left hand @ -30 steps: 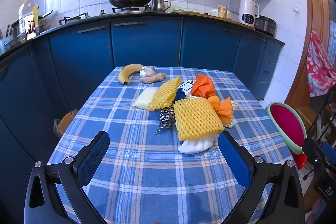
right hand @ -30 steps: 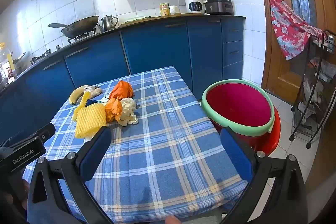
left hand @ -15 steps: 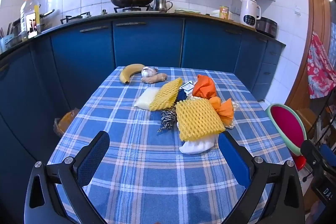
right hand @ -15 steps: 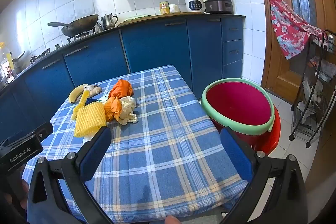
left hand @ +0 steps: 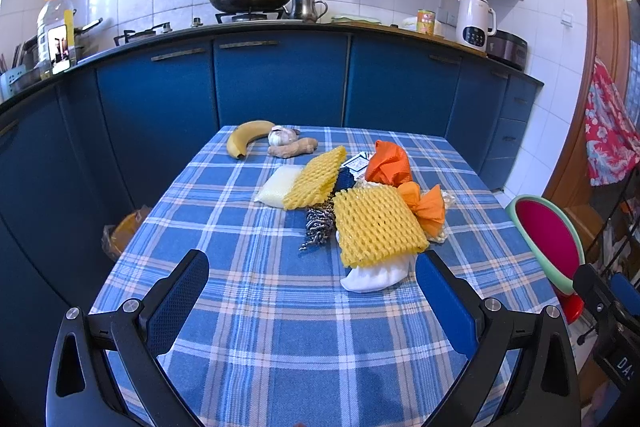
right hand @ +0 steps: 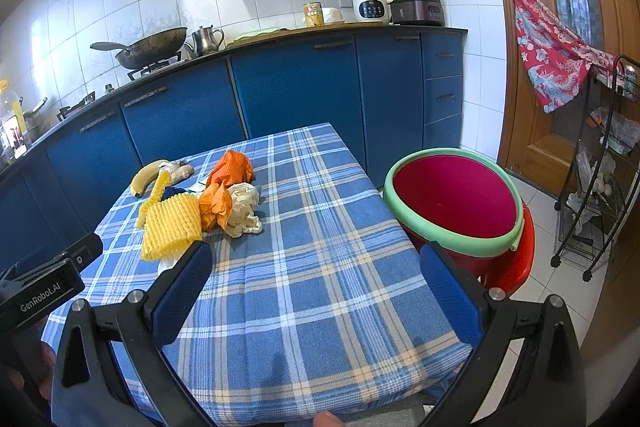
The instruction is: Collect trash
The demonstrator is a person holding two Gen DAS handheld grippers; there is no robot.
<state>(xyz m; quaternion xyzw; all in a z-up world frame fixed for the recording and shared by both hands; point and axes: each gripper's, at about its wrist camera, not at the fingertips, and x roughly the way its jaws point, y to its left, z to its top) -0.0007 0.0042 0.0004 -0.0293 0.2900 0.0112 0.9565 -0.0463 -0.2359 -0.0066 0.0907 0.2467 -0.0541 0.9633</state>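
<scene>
A pile of trash lies mid-table: a near yellow foam net [left hand: 378, 223] [right hand: 172, 223] over white paper [left hand: 376, 275], a far yellow foam net [left hand: 316, 177], orange wrappers [left hand: 388, 163] [right hand: 232, 169], a crumpled cream bag [right hand: 244, 207] and a grey tangle [left hand: 318, 227]. A red bin with a green rim [right hand: 454, 201] [left hand: 544, 239] stands on the floor right of the table. My left gripper [left hand: 312, 291] is open and empty just short of the pile. My right gripper [right hand: 316, 275] is open and empty above the table's right part.
A banana [left hand: 246, 139], garlic [left hand: 282, 135] and ginger [left hand: 292, 148] lie at the table's far end. The blue checked tablecloth [left hand: 260, 307] covers the table. Blue cabinets run behind. A wire cart [right hand: 600, 167] stands at the right. An orange bag [left hand: 124, 231] sits on the floor left.
Both grippers have crept slightly forward toward the table; the pile looks a little nearer. Nothing was taken hold of.
</scene>
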